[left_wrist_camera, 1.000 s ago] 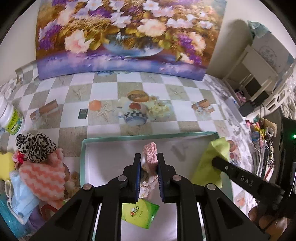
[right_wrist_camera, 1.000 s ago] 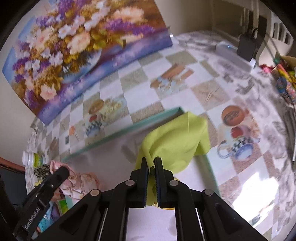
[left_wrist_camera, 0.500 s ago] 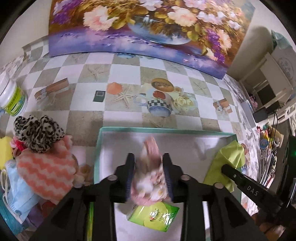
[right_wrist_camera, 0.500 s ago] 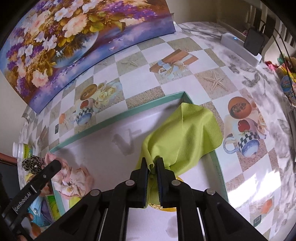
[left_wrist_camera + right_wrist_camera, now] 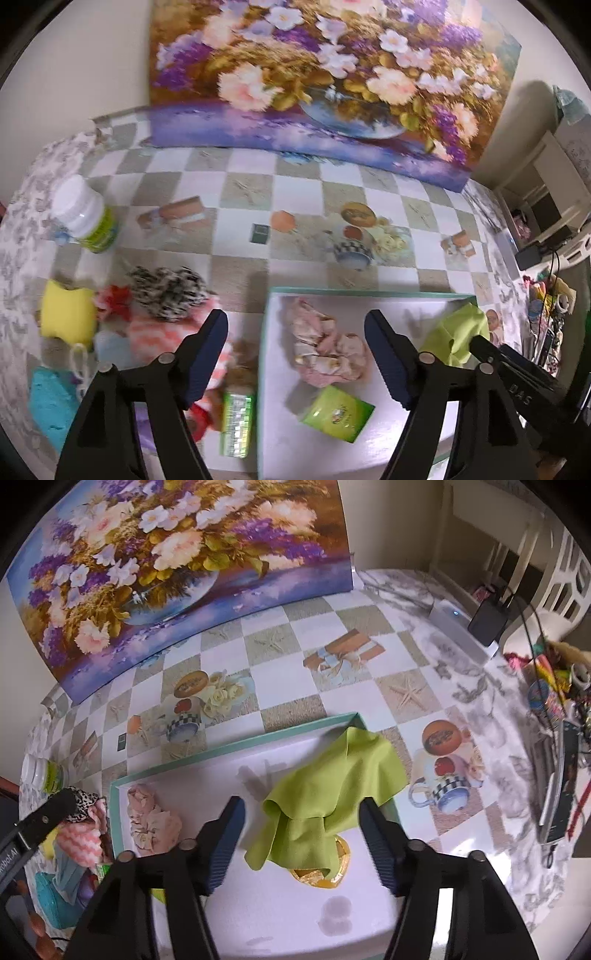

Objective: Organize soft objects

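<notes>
Two grippers opening over a teal-rimmed tray [image 5: 236, 744], left gripper [image 5: 295, 350] above loose pink cloth [image 5: 325, 347], right gripper [image 5: 301, 832] above loose green cloth [image 5: 328, 794], neither pinching anything.

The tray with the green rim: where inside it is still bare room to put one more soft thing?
Inside the tray, bare floor lies between the pink cloth and the green cloth, and along the near edge. The far right corner is covered by the green cloth. Left of the tray, the pile around the leopard scrunchie is crowded.
</notes>
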Tool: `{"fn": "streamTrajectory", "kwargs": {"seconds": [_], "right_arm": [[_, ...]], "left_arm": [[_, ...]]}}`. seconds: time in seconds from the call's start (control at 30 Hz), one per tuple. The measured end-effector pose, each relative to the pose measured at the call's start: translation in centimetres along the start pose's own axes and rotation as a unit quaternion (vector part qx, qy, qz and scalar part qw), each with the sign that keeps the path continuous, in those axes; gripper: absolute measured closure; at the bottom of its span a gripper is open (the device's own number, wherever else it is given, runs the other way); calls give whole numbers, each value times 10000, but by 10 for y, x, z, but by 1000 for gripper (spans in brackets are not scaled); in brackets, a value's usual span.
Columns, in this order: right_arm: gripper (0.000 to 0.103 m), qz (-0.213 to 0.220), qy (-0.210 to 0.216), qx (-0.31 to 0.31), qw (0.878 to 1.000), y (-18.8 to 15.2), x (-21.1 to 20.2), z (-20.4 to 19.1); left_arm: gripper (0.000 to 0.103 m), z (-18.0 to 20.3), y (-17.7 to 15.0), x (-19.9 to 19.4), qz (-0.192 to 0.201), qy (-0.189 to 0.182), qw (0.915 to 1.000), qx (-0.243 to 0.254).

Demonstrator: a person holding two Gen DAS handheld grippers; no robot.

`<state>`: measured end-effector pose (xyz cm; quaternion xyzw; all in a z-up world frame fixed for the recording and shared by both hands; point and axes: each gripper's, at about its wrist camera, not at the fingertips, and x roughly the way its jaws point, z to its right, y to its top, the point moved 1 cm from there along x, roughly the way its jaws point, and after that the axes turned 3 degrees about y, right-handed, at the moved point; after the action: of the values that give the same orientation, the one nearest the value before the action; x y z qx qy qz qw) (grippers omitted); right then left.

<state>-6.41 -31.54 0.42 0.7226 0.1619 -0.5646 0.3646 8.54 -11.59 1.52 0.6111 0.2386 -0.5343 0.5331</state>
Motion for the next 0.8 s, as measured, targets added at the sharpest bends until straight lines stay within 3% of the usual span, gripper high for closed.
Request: {"fn": "streamTrajectory", "kwargs": {"seconds": [0.1,0.2,0.4,0.53,0.8], "right_arm": [[16,104,-173,-149,9997,1,-8,-5],[0,257,-306,-234,9989,2,-14,-9],[0,247,-343,-287,9987,0,-15,-18],[0,205,-403,-525,9976,-4,-14,-32],[0,160,-186,-952,9952,-13,-15,-72]], "left_arm": [[17,-8,2,-7,183,237,9996,-5],[10,-16,5,-12,377,539,9978,-43],[4,-32,7,-17,650,943,9933,-131],[4,-42,9,-19,625,1033,9925,-193],[4,-66,7,-28,586,1570,9848,-461]]}}
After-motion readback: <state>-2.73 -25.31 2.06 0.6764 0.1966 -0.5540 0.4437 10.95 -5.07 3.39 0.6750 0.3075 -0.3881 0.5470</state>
